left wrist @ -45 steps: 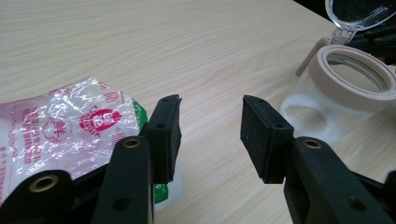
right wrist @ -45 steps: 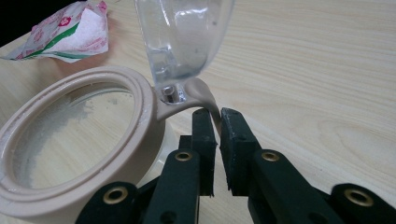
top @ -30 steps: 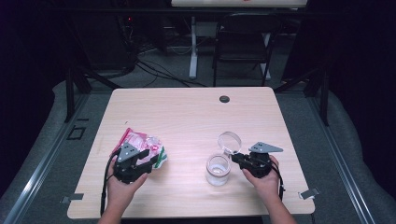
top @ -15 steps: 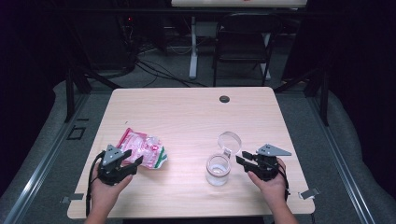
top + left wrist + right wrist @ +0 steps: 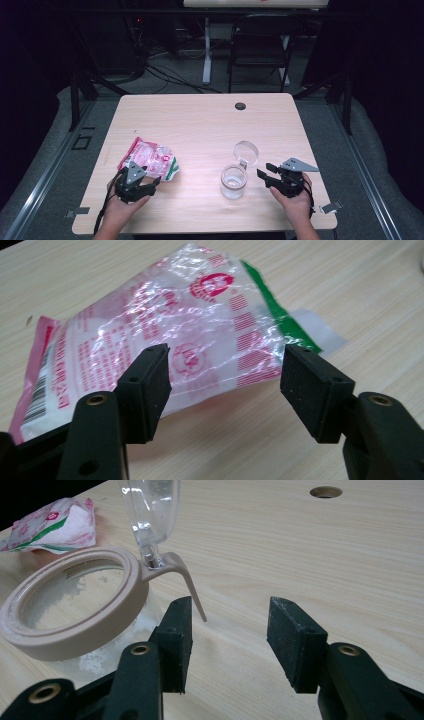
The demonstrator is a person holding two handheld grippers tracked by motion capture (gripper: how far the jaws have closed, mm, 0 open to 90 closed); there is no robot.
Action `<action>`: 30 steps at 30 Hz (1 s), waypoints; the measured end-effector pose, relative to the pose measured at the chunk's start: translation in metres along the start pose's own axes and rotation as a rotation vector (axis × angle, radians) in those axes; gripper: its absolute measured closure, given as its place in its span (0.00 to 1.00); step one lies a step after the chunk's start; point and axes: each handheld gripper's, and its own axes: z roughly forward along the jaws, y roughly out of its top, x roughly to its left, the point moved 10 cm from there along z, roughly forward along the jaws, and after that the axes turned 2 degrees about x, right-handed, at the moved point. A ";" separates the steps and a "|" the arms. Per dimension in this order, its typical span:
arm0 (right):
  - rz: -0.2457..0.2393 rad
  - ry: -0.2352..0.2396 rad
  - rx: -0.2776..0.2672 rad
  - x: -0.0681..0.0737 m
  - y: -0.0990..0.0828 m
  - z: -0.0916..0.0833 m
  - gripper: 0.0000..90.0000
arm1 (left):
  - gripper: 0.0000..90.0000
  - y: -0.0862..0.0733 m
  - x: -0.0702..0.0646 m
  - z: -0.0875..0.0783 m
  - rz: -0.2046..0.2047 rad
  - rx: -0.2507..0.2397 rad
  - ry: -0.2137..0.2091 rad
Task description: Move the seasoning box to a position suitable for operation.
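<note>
Bag [image 5: 165, 335] print too blurred to read, lower left corner cut by frame edge; jar [image 5: 70, 605] base hidden behind left jaw, open lid [image 5: 150, 505] cropped at top

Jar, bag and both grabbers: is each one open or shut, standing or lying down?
jar: upright, lid flipped open
bag: lying flat on the table, crinkled
left gripper: jaws open, just widened, holding nothing
right gripper: jaws open, just widened, beside the jar
</note>
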 end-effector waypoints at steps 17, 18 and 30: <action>0.012 -0.026 -0.007 -0.006 -0.007 -0.011 0.57 | 0.35 0.012 -0.034 0.017 0.183 0.010 -0.021; 0.011 -0.026 -0.007 -0.006 -0.007 -0.012 0.57 | 0.35 0.011 -0.034 0.019 0.193 0.017 -0.012; 0.013 -0.024 -0.012 -0.004 -0.007 -0.011 0.57 | 0.37 0.000 -0.013 0.036 0.217 0.072 0.092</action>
